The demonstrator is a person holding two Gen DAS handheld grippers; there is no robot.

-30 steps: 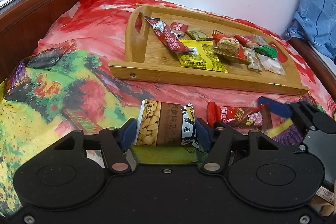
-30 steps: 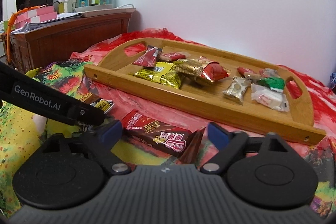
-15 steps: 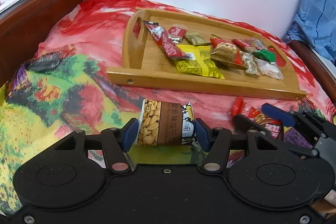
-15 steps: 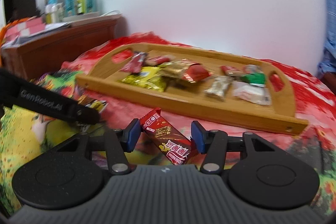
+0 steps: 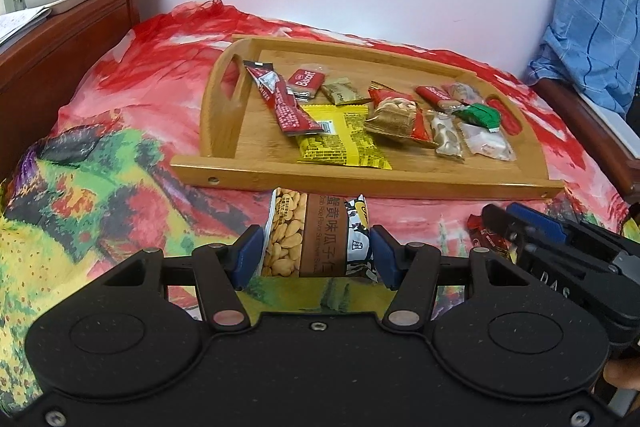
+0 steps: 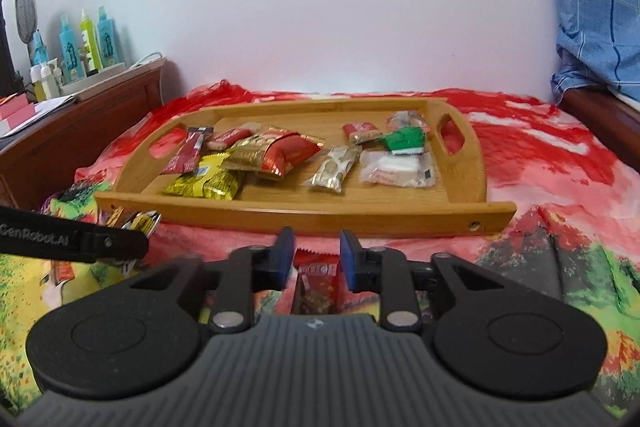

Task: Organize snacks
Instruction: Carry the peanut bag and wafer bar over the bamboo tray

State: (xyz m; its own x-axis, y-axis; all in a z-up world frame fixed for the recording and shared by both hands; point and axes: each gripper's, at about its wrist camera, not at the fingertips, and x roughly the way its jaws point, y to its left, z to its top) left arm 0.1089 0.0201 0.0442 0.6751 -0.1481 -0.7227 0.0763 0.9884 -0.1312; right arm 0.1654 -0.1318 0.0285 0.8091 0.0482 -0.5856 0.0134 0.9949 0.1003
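Observation:
My left gripper (image 5: 316, 259) is shut on a brown seed packet (image 5: 316, 235), held just above the bedspread in front of the wooden tray (image 5: 360, 183). My right gripper (image 6: 315, 259) has a red snack bar (image 6: 316, 279) between its blue pads; its jaws are closing and the pads press the bar's sides. The left wrist view shows that gripper (image 5: 520, 227) at the right with the red bar (image 5: 484, 237) raised off the bed. The tray (image 6: 304, 215) holds several snack packets, among them a yellow packet (image 6: 204, 183) and a green one (image 6: 402, 141).
A colourful bedspread (image 5: 100, 187) covers the bed. Left of it stands a wooden cabinet (image 6: 80, 131) with spray bottles (image 6: 86, 43) on top. Blue checked cloth (image 5: 600, 27) hangs at the right above a wooden bed rail (image 5: 580, 123). My left gripper's arm (image 6: 72, 243) crosses the right wrist view.
The right gripper's jaws have narrowed around the red snack bar, lifted it off the bedspread and rolled level. The left gripper has risen slightly with the seed packet.

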